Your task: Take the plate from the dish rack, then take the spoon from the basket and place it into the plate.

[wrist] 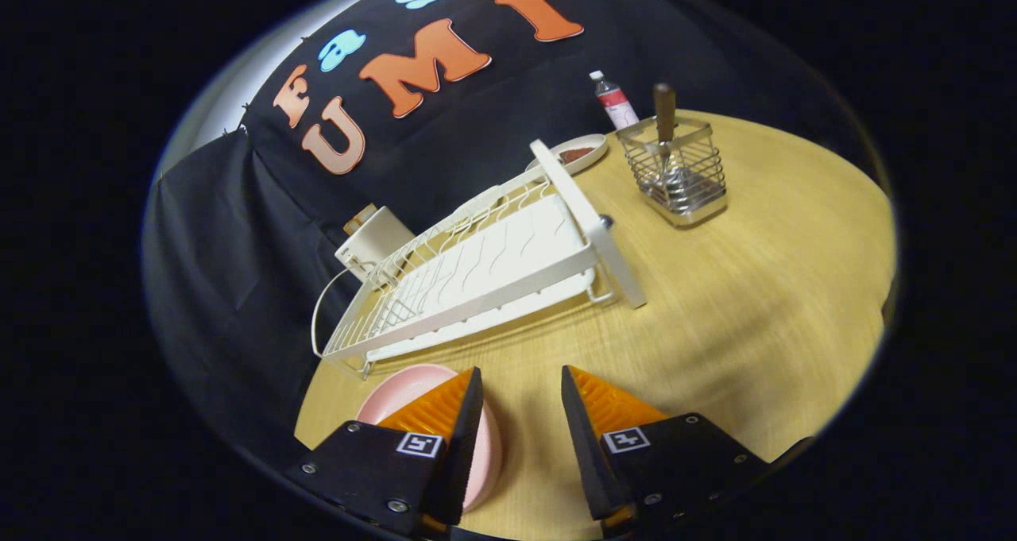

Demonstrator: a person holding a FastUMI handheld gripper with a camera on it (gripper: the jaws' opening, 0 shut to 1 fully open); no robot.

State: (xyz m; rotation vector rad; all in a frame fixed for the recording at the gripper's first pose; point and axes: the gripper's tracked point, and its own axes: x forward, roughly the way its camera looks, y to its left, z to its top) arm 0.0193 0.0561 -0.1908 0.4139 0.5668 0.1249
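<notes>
Half done, by my judgement: pink plate point(405, 394) lies on desk point(715, 311), off dish rack point(485, 267). Fingers point(520, 414) spread, holding nothing. Spoon point(664, 124) stands in far basket point(675, 171), untaken.

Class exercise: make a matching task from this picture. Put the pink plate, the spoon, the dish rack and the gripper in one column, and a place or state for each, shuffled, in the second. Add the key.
Things:
1. pink plate
2. spoon
3. dish rack
4. gripper

Places or states:
A. standing in the wire basket
B. open, holding nothing
C. flat on the table, partly under one finger
D. white, no dishes in it

Pairs: 1-C, 2-A, 3-D, 4-B
</notes>
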